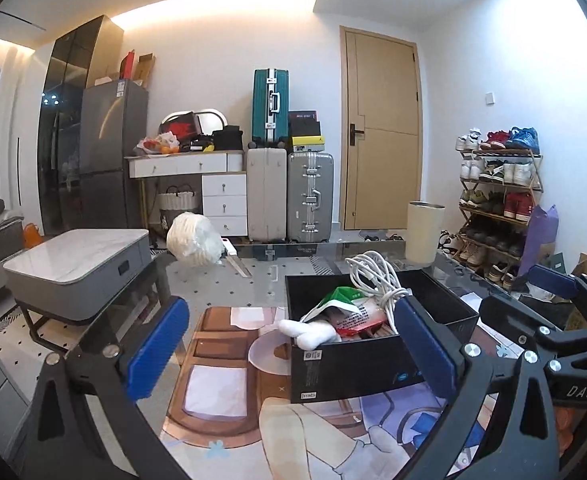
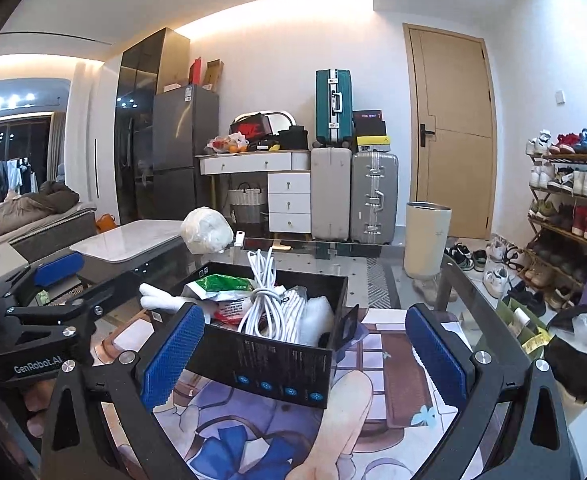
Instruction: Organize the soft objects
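A black box (image 1: 357, 372) (image 2: 277, 368) stands on a glass table over a printed mat. It holds a coiled white cable (image 1: 377, 276) (image 2: 265, 296), a green-and-white packet (image 1: 339, 300) (image 2: 217, 284), a red-printed packet (image 1: 357, 318) and a white plush piece (image 1: 309, 332) (image 2: 161, 300) hanging over its left rim. White padding (image 2: 317, 316) fills its right end. My left gripper (image 1: 289, 350) is open and empty in front of the box. My right gripper (image 2: 305, 352) is open and empty, its blue pads either side of the box's near wall. Each gripper shows in the other's view (image 1: 553, 304) (image 2: 41, 288).
A white bagged bundle (image 1: 195, 240) (image 2: 207, 230) lies at the table's far edge. A cream cylinder bin (image 1: 425, 232) (image 2: 427, 236) stands behind on the right. A black bag with plastic (image 2: 581, 344) sits at the right. A grey coffee table (image 1: 77, 264), suitcases (image 1: 289, 196) and a shoe rack (image 1: 501, 200) lie beyond.
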